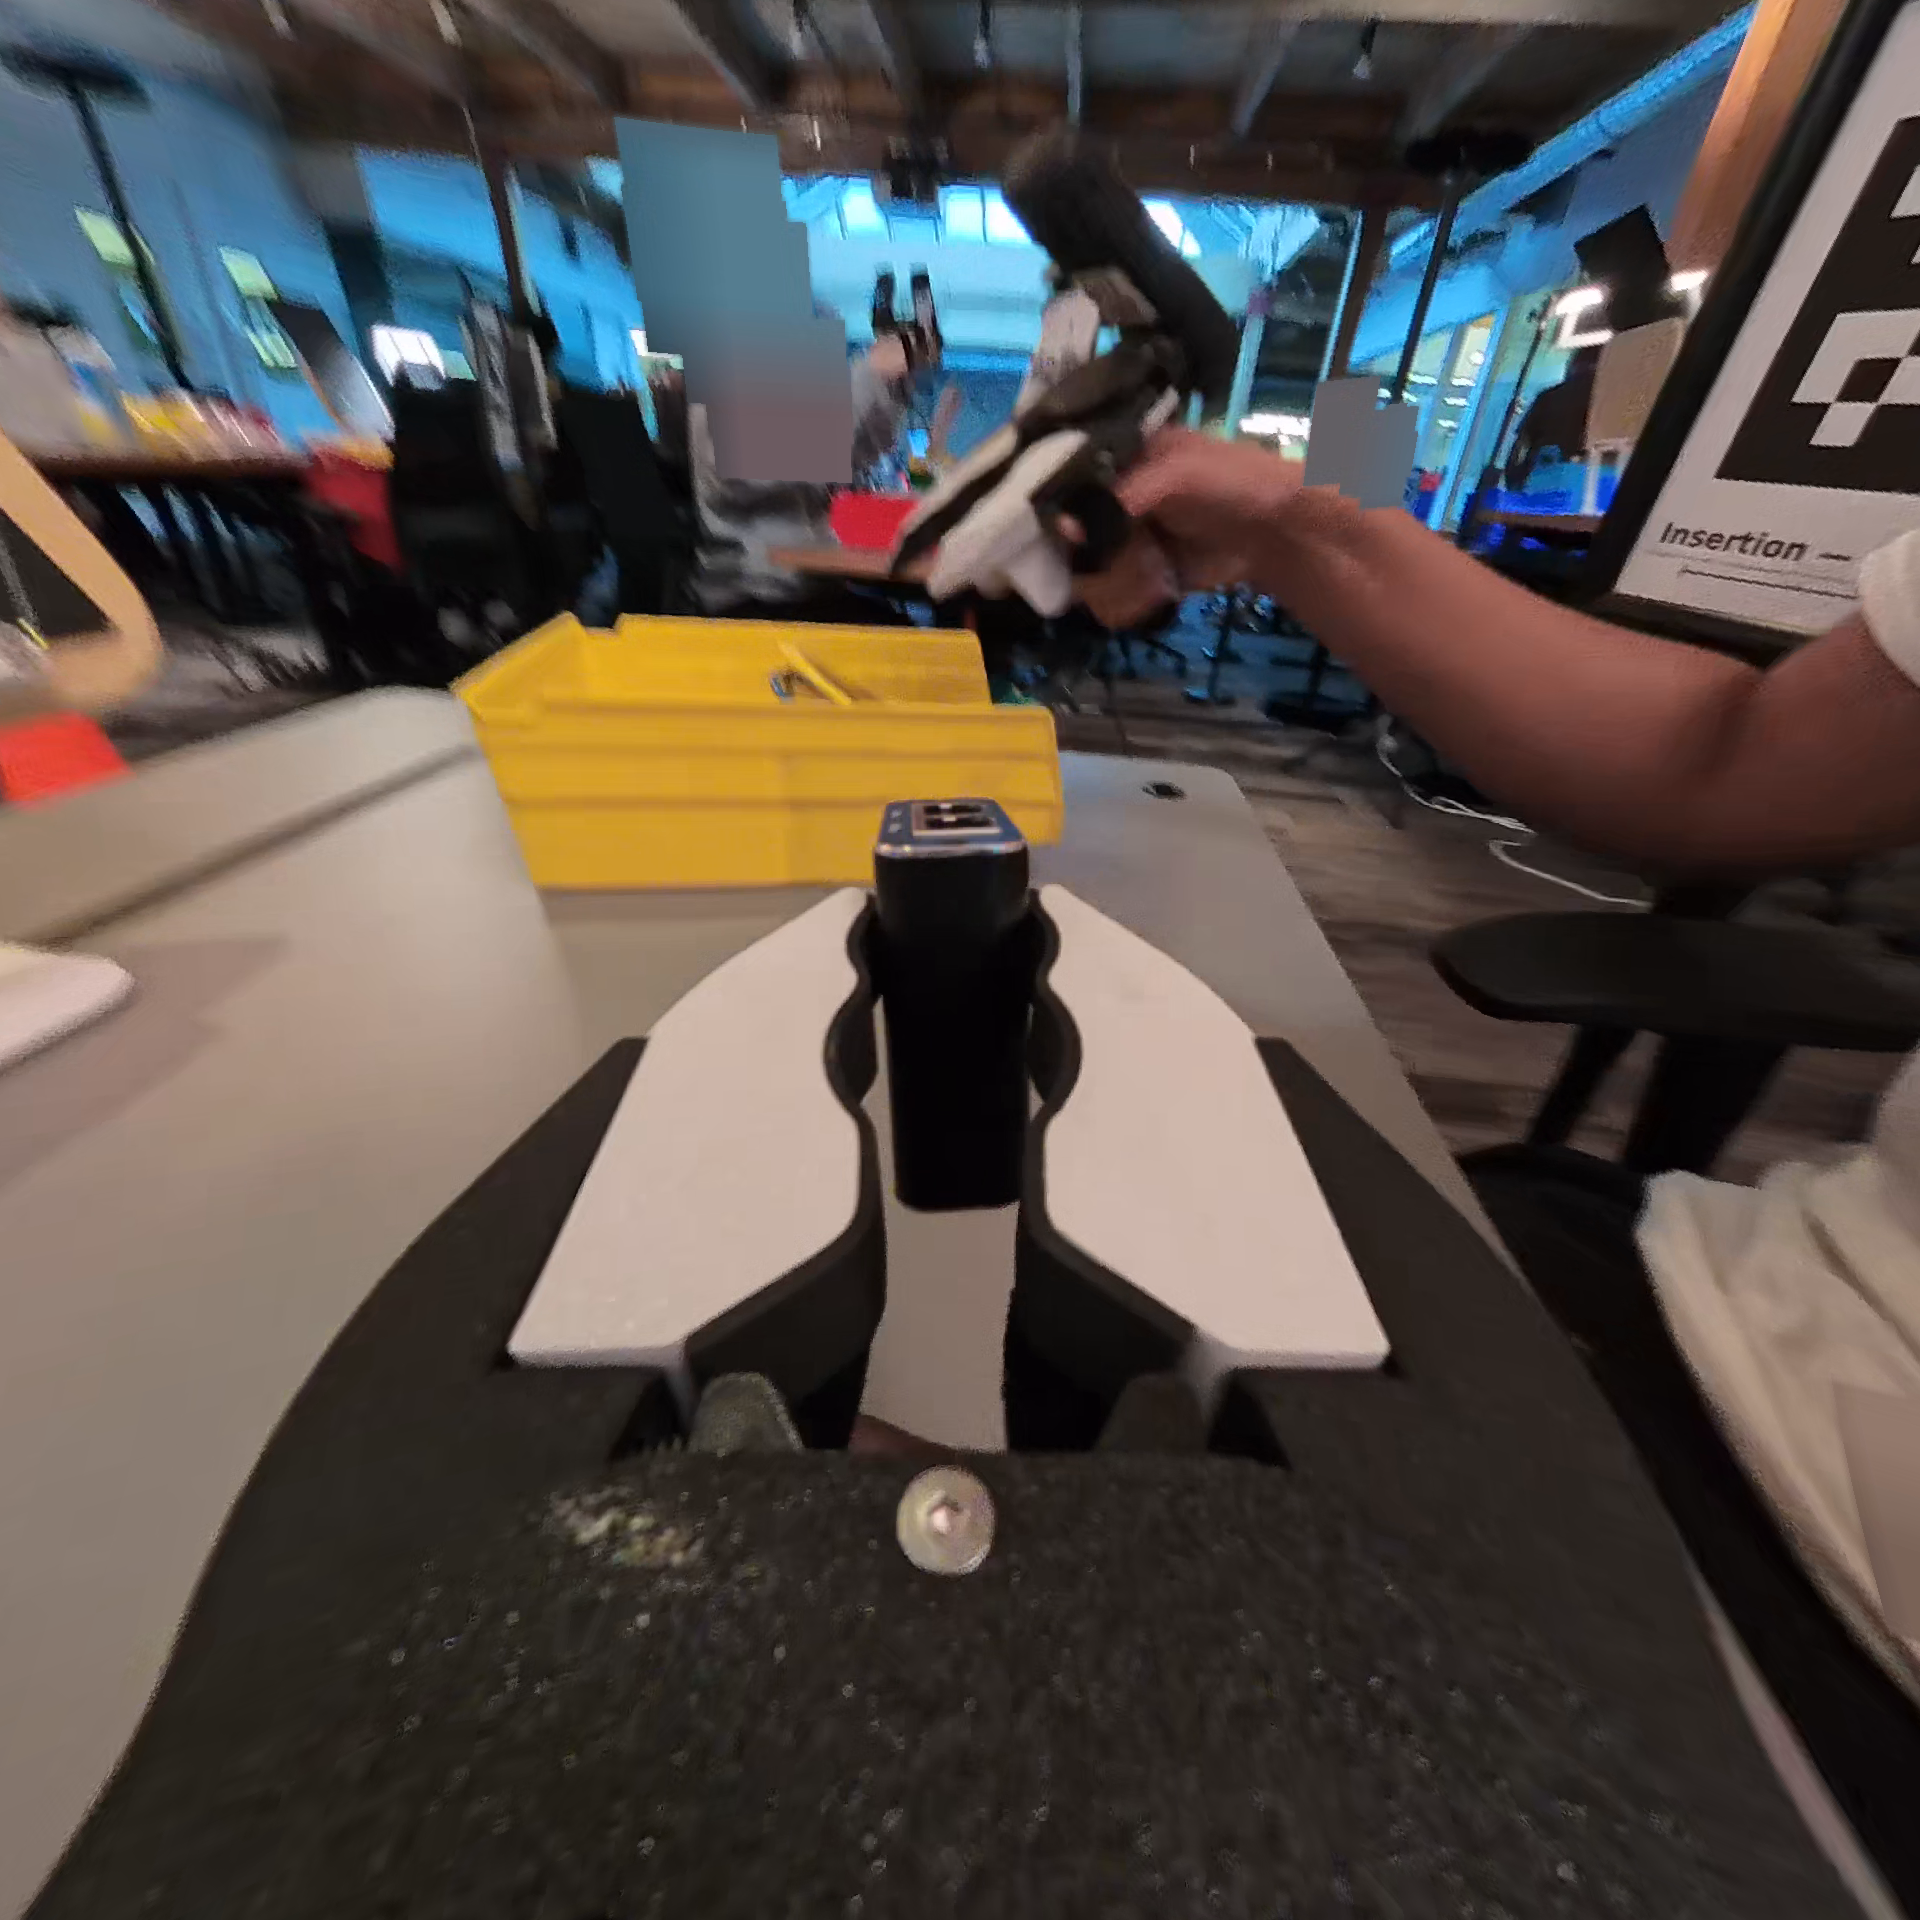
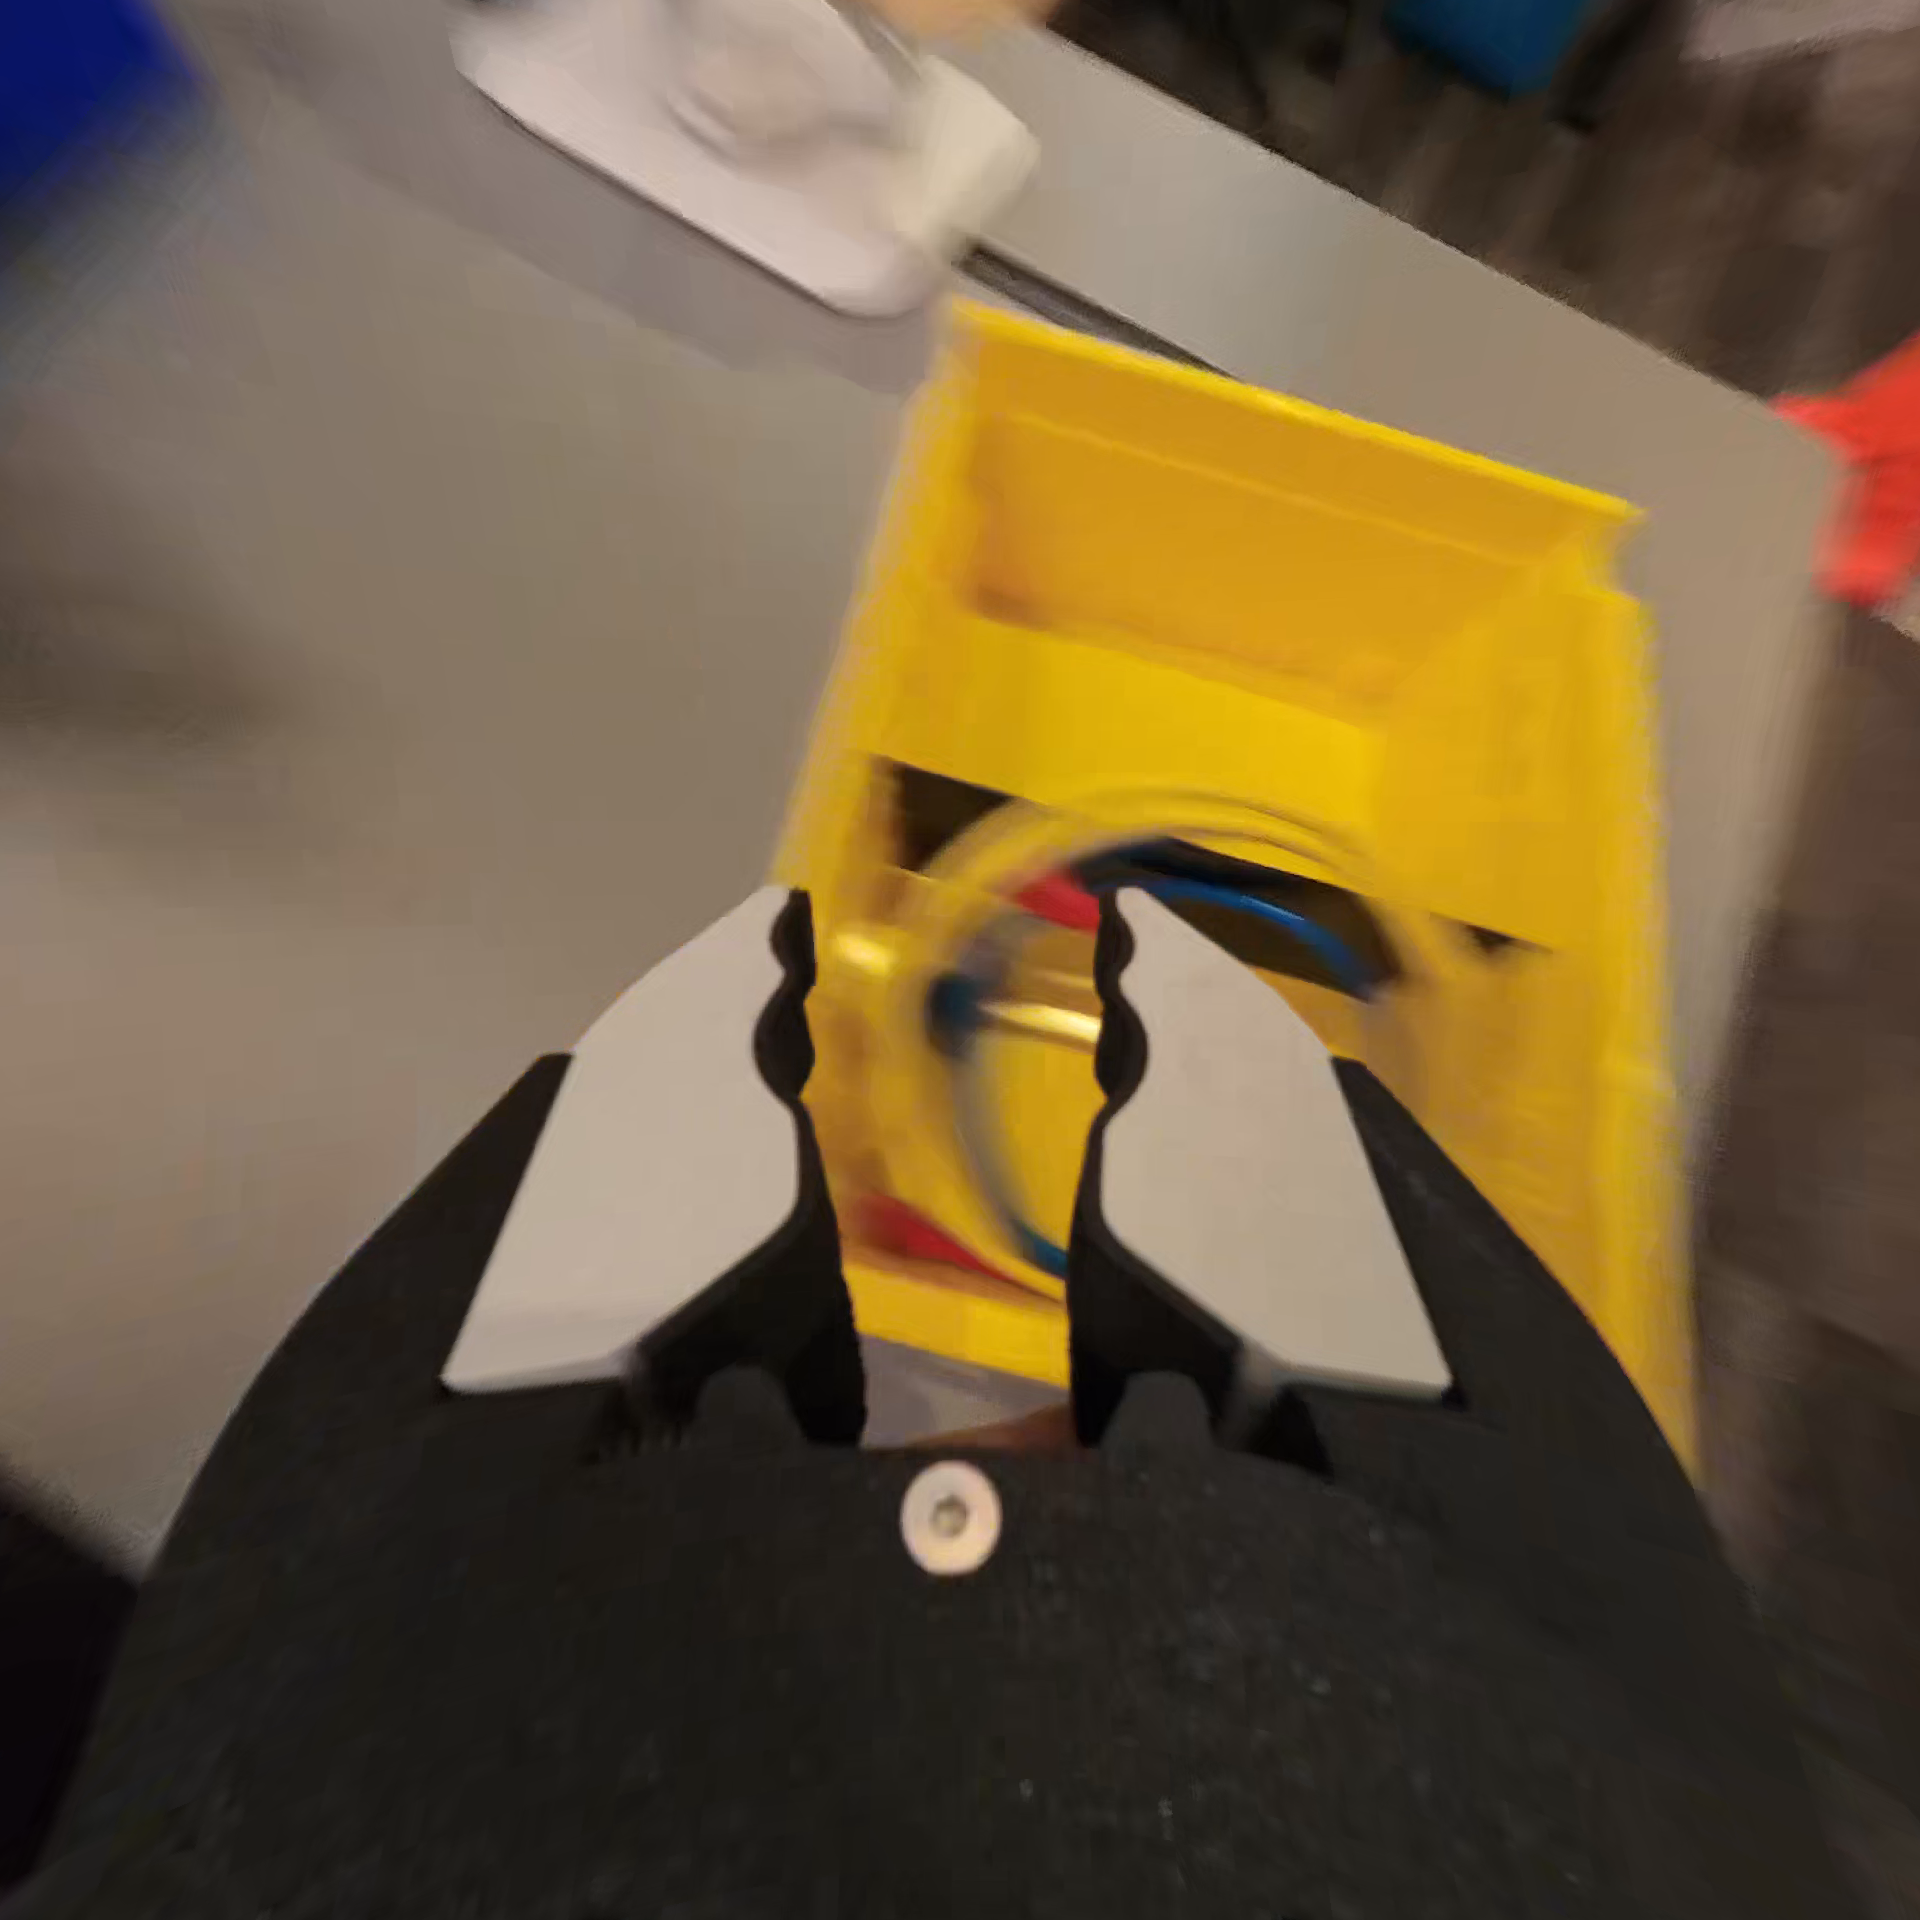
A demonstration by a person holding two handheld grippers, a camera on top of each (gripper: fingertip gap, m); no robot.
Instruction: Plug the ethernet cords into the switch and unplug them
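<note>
A grey tabletop (image 1: 260, 1039) holds a yellow plastic bin (image 1: 769, 748) at frame centre. The left gripper (image 1: 951, 914) clamps a black rectangular switch (image 1: 951, 1018). The right gripper (image 2: 951, 914), parted and empty, hovers over blurred coiled cords (image 2: 987, 997) inside the bin.

A grey table (image 1: 260, 1039) fills the lower frame, its far corner toward one o'clock, where dark wood-plank floor (image 1: 1382, 935) begins. At three o'clock stands a black chair (image 1: 1683, 977). Beyond, from ten to two o'clock, an open workshop — blue-lit windows (image 1: 935, 229), dark ceiling beams (image 1: 1143, 62), black poles, cluttered tables — all blurred.
</note>
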